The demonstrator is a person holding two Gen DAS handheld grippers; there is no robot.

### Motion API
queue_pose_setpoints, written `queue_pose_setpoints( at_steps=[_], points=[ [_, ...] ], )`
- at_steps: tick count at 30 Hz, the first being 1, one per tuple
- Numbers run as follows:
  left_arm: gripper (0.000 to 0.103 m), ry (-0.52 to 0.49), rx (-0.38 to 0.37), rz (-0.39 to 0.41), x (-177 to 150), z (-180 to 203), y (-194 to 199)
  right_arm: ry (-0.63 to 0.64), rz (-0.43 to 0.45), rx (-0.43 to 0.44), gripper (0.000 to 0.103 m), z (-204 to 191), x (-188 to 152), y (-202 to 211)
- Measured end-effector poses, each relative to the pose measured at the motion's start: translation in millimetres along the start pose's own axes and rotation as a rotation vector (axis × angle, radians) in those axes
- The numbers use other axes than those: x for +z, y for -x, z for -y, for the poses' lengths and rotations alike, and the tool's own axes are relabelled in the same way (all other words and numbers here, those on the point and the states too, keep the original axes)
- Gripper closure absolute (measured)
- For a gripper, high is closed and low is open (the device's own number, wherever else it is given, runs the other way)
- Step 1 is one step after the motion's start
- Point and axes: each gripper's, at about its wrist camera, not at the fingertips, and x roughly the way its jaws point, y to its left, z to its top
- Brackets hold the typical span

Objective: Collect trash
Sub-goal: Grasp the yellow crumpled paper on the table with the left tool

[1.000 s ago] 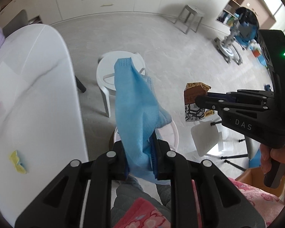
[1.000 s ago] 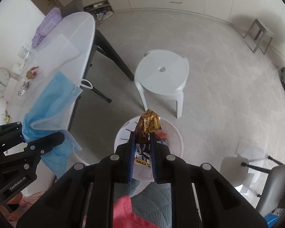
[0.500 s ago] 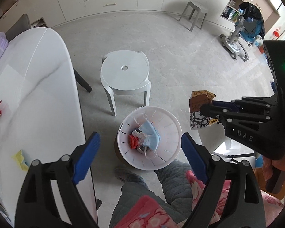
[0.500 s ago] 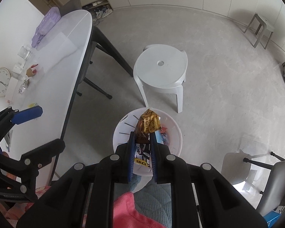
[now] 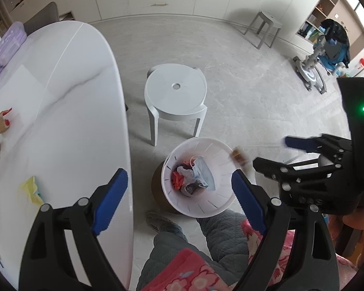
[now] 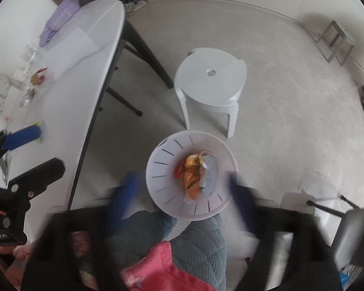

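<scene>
A white trash bin [image 5: 220, 167] stands on the floor by the person's knees. In it lie a blue face mask [image 5: 205, 173] and red scraps. My left gripper [image 5: 179, 191] is open and empty above the bin. My right gripper [image 6: 183, 191] is open and blurred above the bin [image 6: 162, 169]; it also shows in the left wrist view [image 5: 269, 151]. A brown and gold snack wrapper [image 6: 191, 177] is falling into the bin, blurred; in the left wrist view it is at the bin's right rim [image 5: 239, 156].
A white oval table [image 5: 68, 111] runs along the left, with a yellow scrap [image 5: 32, 190], a brown and red wrapper [image 5: 2, 122] and purple packs [image 5: 6, 46]. A white plastic stool [image 5: 176, 97] stands behind the bin. A grey chair [image 6: 351, 228] is at right.
My left gripper opened and dropped the blue mask into the bin. My right gripper has just opened and let go of the snack wrapper, which is falling into the bin.
</scene>
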Motion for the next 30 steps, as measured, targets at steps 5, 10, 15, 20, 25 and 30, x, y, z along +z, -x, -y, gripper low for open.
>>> queue_pose_setpoints(
  at_steps=[5, 10, 15, 20, 25, 30],
  points=[
    [0.018, 0.034, 0.006, 0.001, -0.6, -10.8, 1.9, 0.004, 0.004, -0.019, 0.01, -3.6, 6.2, 0.8],
    [0.018, 0.063, 0.014, 0.003, -4.8, -22.0, 3.3, -0.001, -0.013, -0.012, 0.009, -8.0, 10.9, -4.4],
    [0.018, 0.098, 0.029, 0.003, -8.0, -36.7, 3.9, 0.028, -0.026, -0.012, 0.009, -19.3, 17.0, -9.4],
    [0.018, 0.154, 0.057, 0.005, -13.1, -57.5, 5.9, 0.059, -0.035, -0.008, 0.009, -32.8, 24.7, -14.7],
    [0.018, 0.223, 0.122, 0.02, -20.3, -87.5, 10.3, 0.095, -0.037, 0.003, 0.006, -50.7, 32.3, -18.1],
    [0.018, 0.364, 0.188, 0.017, -36.0, -140.2, 13.6, 0.13, -0.027, 0.022, 0.006, -74.2, 42.3, -20.3]
  ],
)
